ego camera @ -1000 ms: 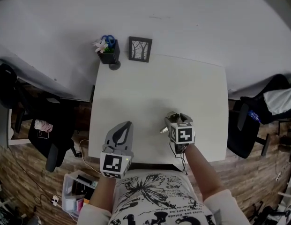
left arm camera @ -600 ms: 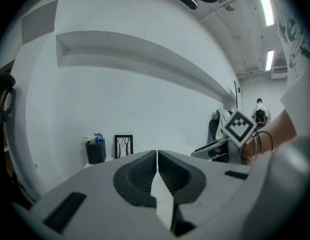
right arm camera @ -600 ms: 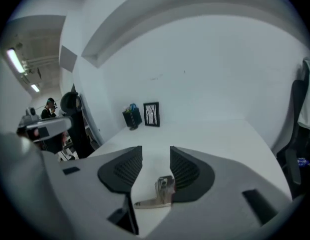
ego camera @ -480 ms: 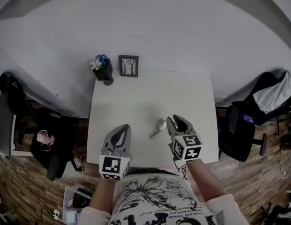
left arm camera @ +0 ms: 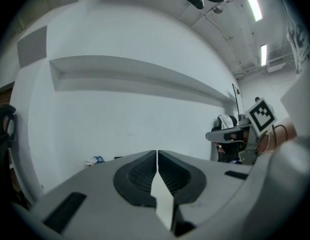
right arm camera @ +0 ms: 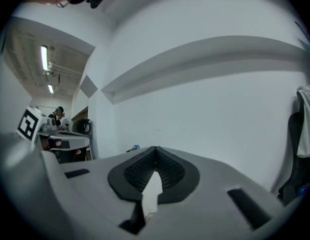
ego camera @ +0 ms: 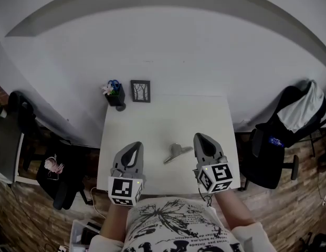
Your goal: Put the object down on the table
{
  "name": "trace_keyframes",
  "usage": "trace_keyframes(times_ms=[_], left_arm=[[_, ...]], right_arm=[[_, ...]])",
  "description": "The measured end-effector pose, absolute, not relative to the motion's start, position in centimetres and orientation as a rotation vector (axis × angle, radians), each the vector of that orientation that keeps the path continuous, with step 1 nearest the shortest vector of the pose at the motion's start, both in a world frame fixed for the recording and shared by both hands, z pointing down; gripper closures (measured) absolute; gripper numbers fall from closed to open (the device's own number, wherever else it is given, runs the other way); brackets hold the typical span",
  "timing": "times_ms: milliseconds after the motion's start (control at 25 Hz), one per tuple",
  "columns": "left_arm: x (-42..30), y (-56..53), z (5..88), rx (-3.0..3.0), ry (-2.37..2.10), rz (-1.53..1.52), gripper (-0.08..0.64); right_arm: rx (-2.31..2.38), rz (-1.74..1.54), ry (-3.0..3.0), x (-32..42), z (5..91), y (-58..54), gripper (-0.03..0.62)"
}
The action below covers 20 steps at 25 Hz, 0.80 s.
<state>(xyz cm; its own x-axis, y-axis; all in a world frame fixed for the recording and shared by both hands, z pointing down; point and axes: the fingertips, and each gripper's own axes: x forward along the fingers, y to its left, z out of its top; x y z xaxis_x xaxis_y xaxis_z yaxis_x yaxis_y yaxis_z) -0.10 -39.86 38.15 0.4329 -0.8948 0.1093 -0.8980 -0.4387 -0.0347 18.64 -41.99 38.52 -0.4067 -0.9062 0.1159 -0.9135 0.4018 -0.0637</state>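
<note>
A small silvery metal object (ego camera: pixel 176 152) lies on the white table (ego camera: pixel 152 122), near its front edge, between my two grippers and touching neither. My left gripper (ego camera: pixel 135 146) is to its left, jaws shut and empty. My right gripper (ego camera: pixel 200 137) is just to its right, also shut with nothing between the jaws. In the left gripper view the gripper (left arm camera: pixel 157 154) points over the table at the white wall, pads closed together. In the right gripper view the gripper (right arm camera: pixel 155 149) shows the same; the object is hidden there.
A framed tree picture (ego camera: pixel 140 91) and a dark pot with flowers (ego camera: pixel 114 92) stand at the table's far left corner. A black chair with a light garment (ego camera: pixel 291 122) is to the right, another dark chair (ego camera: pixel 23 133) to the left. A white wall is behind the table.
My right gripper let go of the metal object, drew back to the right and shut empty. The object now lies on the table. The left gripper stayed shut.
</note>
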Motion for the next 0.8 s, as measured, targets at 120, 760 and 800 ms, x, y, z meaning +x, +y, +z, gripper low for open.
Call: trace_keyframes(times_ms=[120, 760, 800], left_arm=[[0.5, -39.6, 36.9, 2.660, -1.658, 0.153, 0.548], [2.2, -39.2, 36.7, 2.669, -1.612, 0.178, 0.548], [2.3, -39.2, 36.9, 2.666, -1.609, 0.184, 0.548]], right_arm=[[1.657, 0.123, -2.611, 18.8, 37.5, -41.5, 0.600], [1.553, 0.086, -2.613, 18.5, 38.3, -40.7, 0.601], [1.551, 0.087, -2.611, 18.6, 38.4, -40.7, 0.601]])
